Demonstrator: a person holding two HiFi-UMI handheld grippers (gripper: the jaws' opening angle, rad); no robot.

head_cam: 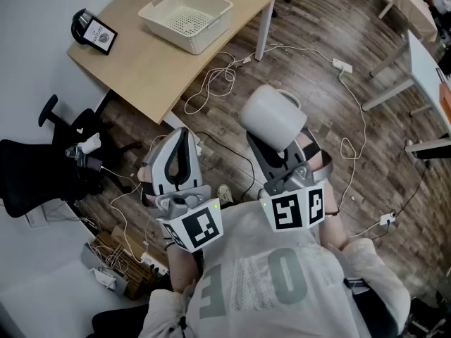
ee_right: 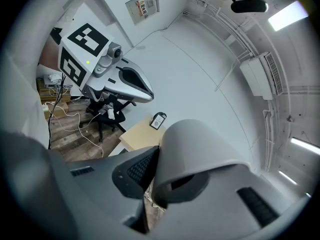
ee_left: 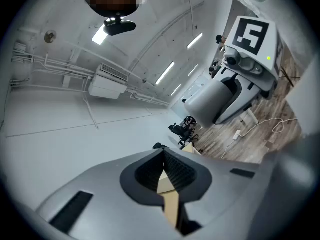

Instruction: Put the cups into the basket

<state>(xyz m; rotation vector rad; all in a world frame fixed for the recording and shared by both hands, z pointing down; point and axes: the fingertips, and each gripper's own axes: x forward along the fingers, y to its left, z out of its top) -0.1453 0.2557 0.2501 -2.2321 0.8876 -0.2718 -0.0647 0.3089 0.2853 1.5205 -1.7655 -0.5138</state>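
While the right gripper (head_cam: 282, 158) sits at the centre of the head view, its jaws are clamped on a white ceramic cup with a loop handle (head_cam: 273, 118). In the right gripper view one ribbed black pad (ee_right: 140, 170) presses against the cup's outer wall, and the cup's body covers the other jaw. The cup is tilted and held in the air above the dark wood-plank floor (head_cam: 338, 111), with its handle toward the upper right of the frame.

The left gripper (head_cam: 181, 141) is just beside it, at centre-left. Its jaws are drawn together with nothing between them. In its own view only a thin slit shows between the pads, with pale wood behind it.

The white perforated plastic basket (head_cam: 206, 36) stands at the top of the frame on the light wooden counter (head_cam: 144, 65), well apart from the cup. A small black-framed card (head_cam: 99, 34) stands near the counter's left end. A black office chair (head_cam: 28, 174) is at the left edge, and white cables (head_cam: 215, 83) trail over the floor below the counter.
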